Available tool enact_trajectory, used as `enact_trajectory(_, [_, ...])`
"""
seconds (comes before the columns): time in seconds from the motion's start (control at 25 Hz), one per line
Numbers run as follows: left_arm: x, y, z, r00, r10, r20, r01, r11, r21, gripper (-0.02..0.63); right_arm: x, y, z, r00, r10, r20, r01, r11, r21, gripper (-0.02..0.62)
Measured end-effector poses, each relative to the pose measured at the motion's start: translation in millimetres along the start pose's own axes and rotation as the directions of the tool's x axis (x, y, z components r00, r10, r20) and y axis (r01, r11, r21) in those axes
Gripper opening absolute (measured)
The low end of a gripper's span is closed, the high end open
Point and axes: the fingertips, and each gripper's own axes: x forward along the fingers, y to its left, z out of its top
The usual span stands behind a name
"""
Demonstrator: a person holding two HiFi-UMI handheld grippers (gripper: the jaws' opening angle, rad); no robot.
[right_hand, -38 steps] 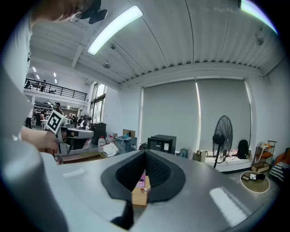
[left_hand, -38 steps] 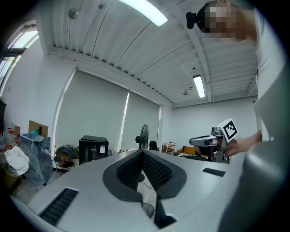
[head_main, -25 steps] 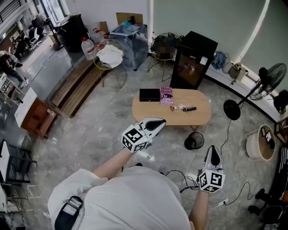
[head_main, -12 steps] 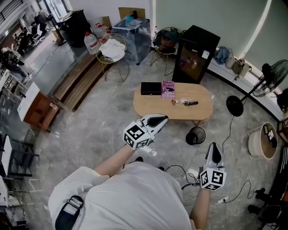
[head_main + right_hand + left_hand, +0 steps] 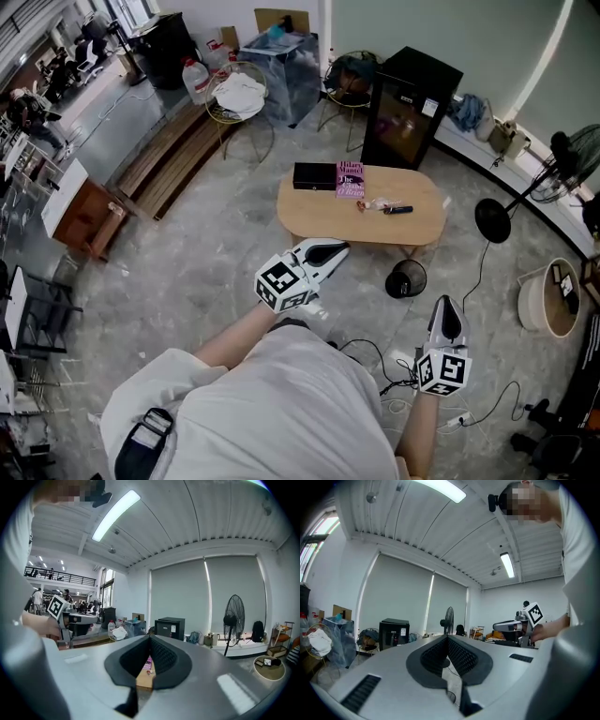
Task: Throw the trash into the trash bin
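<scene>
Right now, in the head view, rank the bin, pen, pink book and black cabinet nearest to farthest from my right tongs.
From the right tongs:
1. Bin, floor beside the table.
2. Pen, on the table.
3. Pink book, table's far edge.
4. Black cabinet, beyond the table.

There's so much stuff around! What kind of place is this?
Probably an open office or workshop: a low wooden table, a black cabinet, a standing fan.

small trash [image 5: 362, 204] on table [image 5: 319, 220]; black bin [image 5: 405, 278] upright
</scene>
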Motion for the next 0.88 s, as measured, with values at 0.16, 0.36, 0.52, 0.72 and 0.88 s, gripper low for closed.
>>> enact_trajectory(0.16, [6.6,-1.3,-5.2,1.000,0.017,-0.017,-0.018,1.000,-0.014,0.002,0.6,-13.0,-3.7,1.000,-0.009,-0.007,0.009,1.000,0.001,0.011])
enact_trajectory(0.36, [13.7,1.8,-6.9,0.999,0.018,-0.027,-0.019,1.000,-0.012,0.002,4.7,-22.8,-9.9,1.000,-0.021,-0.020,0.021,1.000,0.014,0.011])
enact_trajectory(0.52, [23.8,8.9,-7.7,0.999,0.006,-0.031,-0.007,1.000,-0.012,0.002,14.5,-27.7,-12.4,0.999,-0.028,-0.031,0.028,0.999,0.017,0.011])
enact_trajectory(0.72, [44.5,24.4,-12.6,0.999,-0.031,-0.033,0.031,1.000,-0.006,0.002,35.3,-36.4,-18.1,0.998,-0.057,-0.042,0.057,0.998,0.015,0.011])
enact_trajectory(0.88, [68.2,50.4,-12.0,0.998,-0.050,-0.038,0.050,0.999,-0.013,0.002,63.7,-43.4,-20.2,0.996,-0.075,-0.051,0.076,0.997,0.015,0.011])
